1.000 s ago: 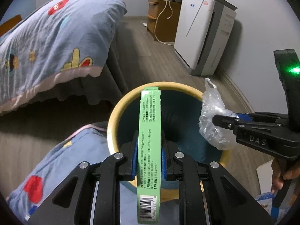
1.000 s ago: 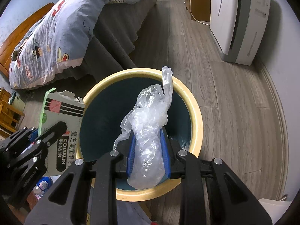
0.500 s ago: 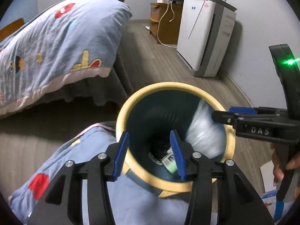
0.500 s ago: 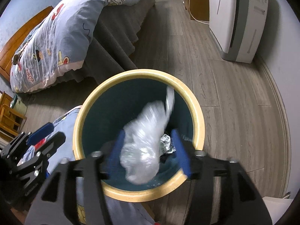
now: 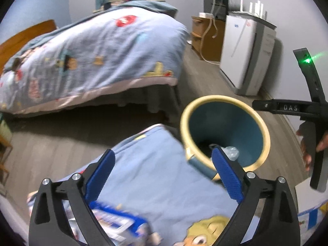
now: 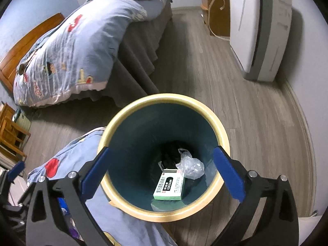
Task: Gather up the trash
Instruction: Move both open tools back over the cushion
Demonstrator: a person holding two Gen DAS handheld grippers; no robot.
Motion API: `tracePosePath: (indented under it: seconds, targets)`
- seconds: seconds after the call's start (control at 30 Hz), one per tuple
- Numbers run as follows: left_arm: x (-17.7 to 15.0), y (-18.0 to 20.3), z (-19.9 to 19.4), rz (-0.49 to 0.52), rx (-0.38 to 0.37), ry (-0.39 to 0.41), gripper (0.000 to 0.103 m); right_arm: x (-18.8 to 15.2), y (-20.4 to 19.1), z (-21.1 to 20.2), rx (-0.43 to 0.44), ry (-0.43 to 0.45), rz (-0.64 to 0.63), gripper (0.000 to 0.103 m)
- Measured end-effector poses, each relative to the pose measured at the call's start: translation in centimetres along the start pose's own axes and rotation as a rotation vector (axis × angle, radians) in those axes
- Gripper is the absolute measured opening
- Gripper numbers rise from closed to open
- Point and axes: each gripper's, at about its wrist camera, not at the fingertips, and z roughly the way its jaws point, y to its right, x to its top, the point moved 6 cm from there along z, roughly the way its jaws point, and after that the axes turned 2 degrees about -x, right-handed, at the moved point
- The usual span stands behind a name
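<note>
A round bin (image 6: 164, 97) with a yellow rim and a dark blue inside stands on the floor beside blue bedding. At its bottom lie a green medicine box (image 6: 169, 187) and a crumpled clear plastic bag (image 6: 190, 167). My right gripper (image 6: 162, 151) hovers over the bin's mouth, its jaws opening wide with nothing between them. My left gripper (image 5: 163, 153) is over the bedding, left of the bin (image 5: 225, 98). Its jaws are opening too and hold nothing. A blurred blue-and-white packet (image 5: 114, 223) lies on the bedding under the left gripper.
A bed with a blue cartoon quilt (image 5: 92, 57) fills the left. A white air purifier (image 5: 246, 51) and a wooden cabinet (image 5: 207, 37) stand along the right wall. A person's hand (image 5: 319, 143) holds the right tool. A wooden chair (image 6: 10, 135) is at far left.
Both grippers opened. The green box and the plastic bag dropped into the bin. The left gripper swung left and up off the bin; the right one rose a little.
</note>
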Motion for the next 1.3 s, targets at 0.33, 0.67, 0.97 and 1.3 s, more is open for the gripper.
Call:
tracePosePath:
  seconds: [0.33, 0.67, 0.97, 1.3]
  targets:
    - [-3.5, -8.6, -9.6, -0.097, 0.112, 0.04, 0.096, -1.1, -9.7, -3.7, 0.082, 0.037, -0.167, 0.097]
    - [-8.6, -17.7, -14.8, -0.217, 0.226, 0.055, 0.097, -5.2, -21.4, -5.6, 0.194, 0.005, -0.305, 0.097]
    - [-14.3, -22.8, -11.5, -0.255, 0.283, -0.078, 0.097, -9.7, -27.5, -2.5, 0.184, -0.076, -0.48, 0.097]
    - [-17.6, -24.1, -6.2, -0.325, 0.231, -0.208, 0.097, -13.3, -30.1, 0.8, 0.204, -0.179, -0.613, 0.097]
